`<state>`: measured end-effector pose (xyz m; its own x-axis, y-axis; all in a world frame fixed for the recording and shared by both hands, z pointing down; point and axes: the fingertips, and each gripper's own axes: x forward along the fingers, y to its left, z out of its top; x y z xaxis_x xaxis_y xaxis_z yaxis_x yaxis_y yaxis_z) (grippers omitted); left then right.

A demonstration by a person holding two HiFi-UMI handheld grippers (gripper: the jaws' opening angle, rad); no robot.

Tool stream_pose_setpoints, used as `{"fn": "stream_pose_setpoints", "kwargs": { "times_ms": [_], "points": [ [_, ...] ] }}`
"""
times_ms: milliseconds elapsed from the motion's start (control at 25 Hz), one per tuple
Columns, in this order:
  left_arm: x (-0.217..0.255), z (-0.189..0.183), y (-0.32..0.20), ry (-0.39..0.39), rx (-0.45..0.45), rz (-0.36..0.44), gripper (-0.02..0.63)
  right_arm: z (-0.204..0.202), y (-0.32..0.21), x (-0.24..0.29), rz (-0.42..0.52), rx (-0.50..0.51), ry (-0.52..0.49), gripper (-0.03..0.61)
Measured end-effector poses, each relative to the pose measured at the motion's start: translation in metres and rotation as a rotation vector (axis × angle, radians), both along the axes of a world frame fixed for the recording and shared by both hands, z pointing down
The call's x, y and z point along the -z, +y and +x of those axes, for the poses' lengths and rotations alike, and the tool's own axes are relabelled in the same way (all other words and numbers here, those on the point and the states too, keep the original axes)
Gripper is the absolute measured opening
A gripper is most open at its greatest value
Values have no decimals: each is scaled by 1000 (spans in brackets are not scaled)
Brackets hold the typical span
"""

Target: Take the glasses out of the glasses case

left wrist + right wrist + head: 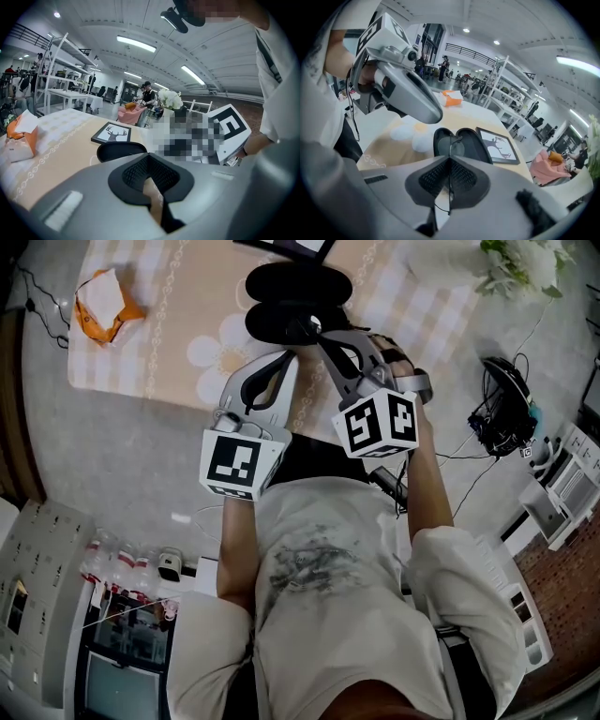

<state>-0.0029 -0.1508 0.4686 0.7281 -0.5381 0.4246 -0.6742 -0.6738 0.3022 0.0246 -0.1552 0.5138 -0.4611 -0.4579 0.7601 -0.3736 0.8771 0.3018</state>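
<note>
The right gripper's [449, 160] fingers [433, 178] are pressed together on a thin dark temple arm of the glasses [452, 148]. The arm runs as a fine line between the two ribbed pads and on toward the glasses case [477, 146]. The black case lies open like a clamshell on the bench [169, 334]. The glasses are in the half nearer the person, where a pale lens shows against the dark lining. The far half holds nothing that can be seen. In the head view the right gripper [309, 329] reaches over that near half of the case [298, 285].

The left gripper's [149, 159] fingers [136, 176] meet at their tips, with only a narrow slit lower down where the bench shows through. They grip nothing. This gripper [286, 357] hovers just beside the right one, on the person's side of the case and not touching it.

The case rests on a beige cloth printed with a white flower. A framed deer picture [499, 145] lies just beyond the case. An orange-and-white packet [105, 304] sits well apart at the cloth's far left corner. A bunch of white flowers [520, 263] stands off to the right.
</note>
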Motion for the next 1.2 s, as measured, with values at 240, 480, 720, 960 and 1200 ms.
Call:
{"fn": "stream_pose_setpoints", "kwargs": {
  "times_ms": [240,480,720,960,1200],
  "points": [
    [0,3,12,-3,-29,3,9,4,12,1,8,-35,-2,18],
    [-2,6,23,-1,-52,1,9,10,25,0,12,-67,3,18],
    [-5,11,33,-4,-75,-3,9,18,37,-7,6,-89,18,18],
    [-10,12,42,-9,-92,-12,9,22,52,-18,-7,-91,37,18],
    [-18,12,50,-16,-100,-27,9,22,63,-31,-25,-86,43,18]
  ]
}}
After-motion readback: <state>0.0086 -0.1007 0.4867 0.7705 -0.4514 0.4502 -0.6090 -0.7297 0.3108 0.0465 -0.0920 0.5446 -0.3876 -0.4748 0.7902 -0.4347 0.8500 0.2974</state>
